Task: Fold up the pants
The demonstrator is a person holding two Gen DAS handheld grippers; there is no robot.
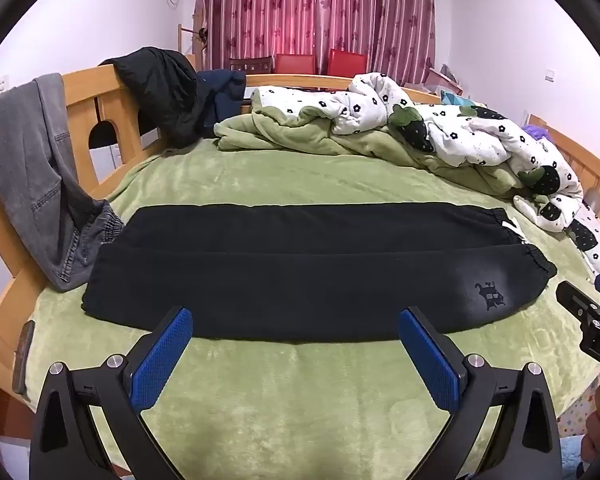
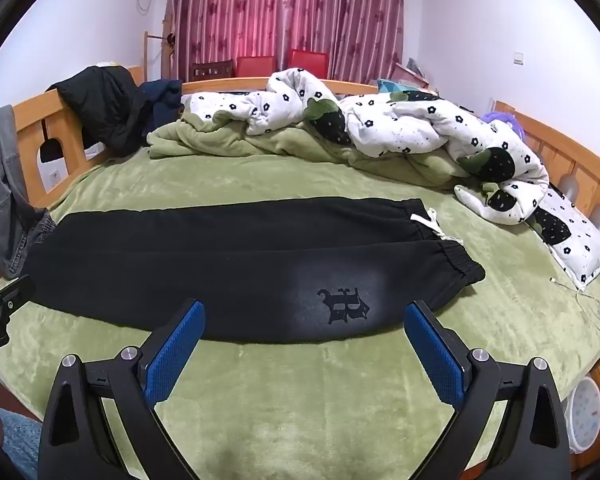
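Black pants [image 1: 300, 276] lie flat across the green bed sheet [image 1: 300, 392], one leg on the other, waistband with a white drawstring [image 2: 428, 218] at the right, cuffs at the left. A dark printed logo [image 2: 342, 302] marks the near leg by the waist. My left gripper [image 1: 296, 322] hovers open at the pants' near edge, around the middle, nothing between its blue pads. My right gripper [image 2: 306, 314] is open too, just in front of the logo, empty. The pants [image 2: 240, 268] fill the middle of the right wrist view.
A rumpled white flowered quilt [image 1: 460, 132] and green blanket [image 2: 228, 140] lie along the far side. Grey jeans [image 1: 32, 168] and a dark jacket [image 1: 160, 92] hang over the wooden bed frame [image 1: 84, 96] on the left. A white charging cable [image 2: 592, 300] lies at right.
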